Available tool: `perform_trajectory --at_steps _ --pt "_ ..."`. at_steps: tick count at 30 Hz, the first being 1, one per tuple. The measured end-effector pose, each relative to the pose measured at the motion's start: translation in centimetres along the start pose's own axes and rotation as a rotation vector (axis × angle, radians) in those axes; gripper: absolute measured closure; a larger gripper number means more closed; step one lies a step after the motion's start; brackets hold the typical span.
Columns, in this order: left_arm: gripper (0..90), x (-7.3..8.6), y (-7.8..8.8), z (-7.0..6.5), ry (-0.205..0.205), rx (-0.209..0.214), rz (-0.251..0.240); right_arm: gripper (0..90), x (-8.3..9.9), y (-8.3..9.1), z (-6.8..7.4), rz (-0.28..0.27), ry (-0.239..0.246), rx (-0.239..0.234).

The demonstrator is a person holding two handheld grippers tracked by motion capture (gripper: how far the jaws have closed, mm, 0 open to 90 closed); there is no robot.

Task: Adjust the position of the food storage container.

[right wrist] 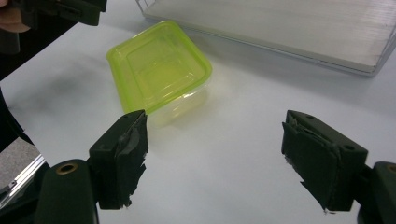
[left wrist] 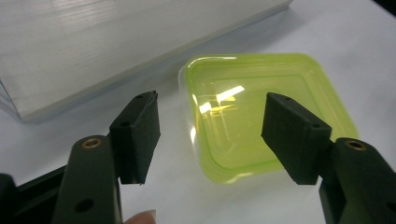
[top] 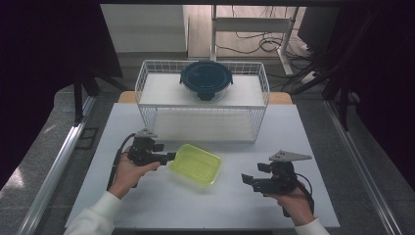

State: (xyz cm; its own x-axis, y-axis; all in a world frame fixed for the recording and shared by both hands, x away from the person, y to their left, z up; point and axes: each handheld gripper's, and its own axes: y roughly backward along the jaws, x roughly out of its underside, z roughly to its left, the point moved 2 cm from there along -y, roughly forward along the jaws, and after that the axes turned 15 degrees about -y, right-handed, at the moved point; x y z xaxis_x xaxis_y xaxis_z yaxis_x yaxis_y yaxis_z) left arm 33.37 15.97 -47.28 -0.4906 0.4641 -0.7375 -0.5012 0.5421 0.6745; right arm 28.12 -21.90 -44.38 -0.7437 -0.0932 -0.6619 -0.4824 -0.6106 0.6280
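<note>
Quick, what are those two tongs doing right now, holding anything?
Left tongs: open, holding nothing, jaws on either side of the green-lidded container without pressing it.
Right tongs: open, empty, over bare table.

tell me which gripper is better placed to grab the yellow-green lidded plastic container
Left. The left gripper is right at the edge of the yellow-green lidded plastic container, open jaws either side of its near corner. The right gripper sits open farther off, bare table between.

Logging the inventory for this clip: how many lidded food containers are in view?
2. The yellow-green container lies on the table before the left gripper; the dark round container sits atop the wire rack.
</note>
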Motion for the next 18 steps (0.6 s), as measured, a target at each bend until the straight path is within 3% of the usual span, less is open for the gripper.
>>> perform_trajectory --at_steps 7,11,13,16,18 --pt "58.5 -0.7 -2.1 1.2 -0.015 -0.026 0.103 22.5 0.1 -0.2 -0.2 0.012 -0.002 0.009" --pt "69.7 -1.2 -3.0 1.7 -0.034 -0.047 0.131 22.5 0.1 -0.2 -0.4 0.013 -0.006 0.012" --pt "74.3 -1.4 -3.5 1.9 -0.042 -0.033 0.161 22.5 0.2 -0.3 -0.5 0.013 -0.011 0.015" --pt "80.8 -1.5 -4.3 2.1 -0.063 -0.050 0.197 22.5 0.2 -0.3 -0.7 0.017 -0.013 0.020" --pt "84.9 -1.5 -4.6 2.2 -0.053 -0.035 0.209 22.5 0.2 -0.4 -0.8 0.015 -0.018 0.021"
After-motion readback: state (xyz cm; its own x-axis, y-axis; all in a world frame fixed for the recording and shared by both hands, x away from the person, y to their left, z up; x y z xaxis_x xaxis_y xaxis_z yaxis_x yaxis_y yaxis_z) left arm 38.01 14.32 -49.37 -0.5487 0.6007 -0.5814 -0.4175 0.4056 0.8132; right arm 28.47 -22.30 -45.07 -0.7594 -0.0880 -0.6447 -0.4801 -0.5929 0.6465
